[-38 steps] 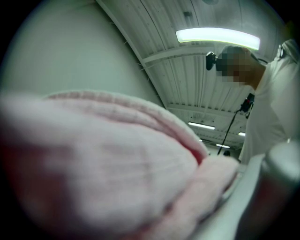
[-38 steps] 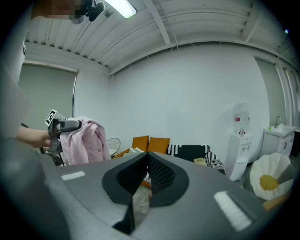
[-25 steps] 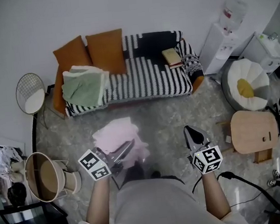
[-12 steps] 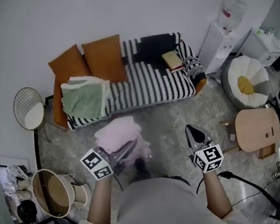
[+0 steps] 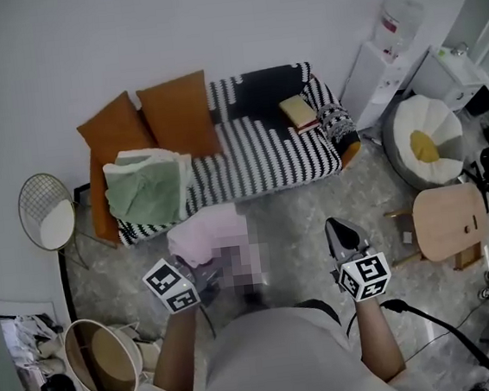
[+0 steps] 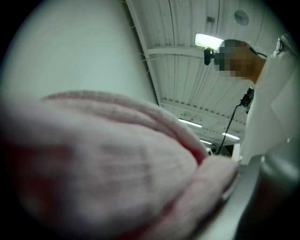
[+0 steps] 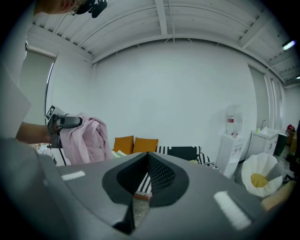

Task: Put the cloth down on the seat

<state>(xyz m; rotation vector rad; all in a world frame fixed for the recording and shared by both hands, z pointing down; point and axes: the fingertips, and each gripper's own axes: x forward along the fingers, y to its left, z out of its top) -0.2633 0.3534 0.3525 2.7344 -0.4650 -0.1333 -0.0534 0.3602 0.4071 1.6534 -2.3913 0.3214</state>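
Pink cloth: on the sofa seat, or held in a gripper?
Held. The pink cloth hangs bunched from the left gripper, short of the striped sofa.

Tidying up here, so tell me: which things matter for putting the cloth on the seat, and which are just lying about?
Job: pink cloth, striped sofa seat.
Lying about: orange cushions, green blanket, book, wooden stool.

A plain white wall (image 5: pixel 209 20) is standing far behind a striped sofa (image 5: pixel 266 149); grey mottled floor (image 5: pixel 300 228) is spreading near, a round wooden table (image 5: pixel 450 222) sitting right.
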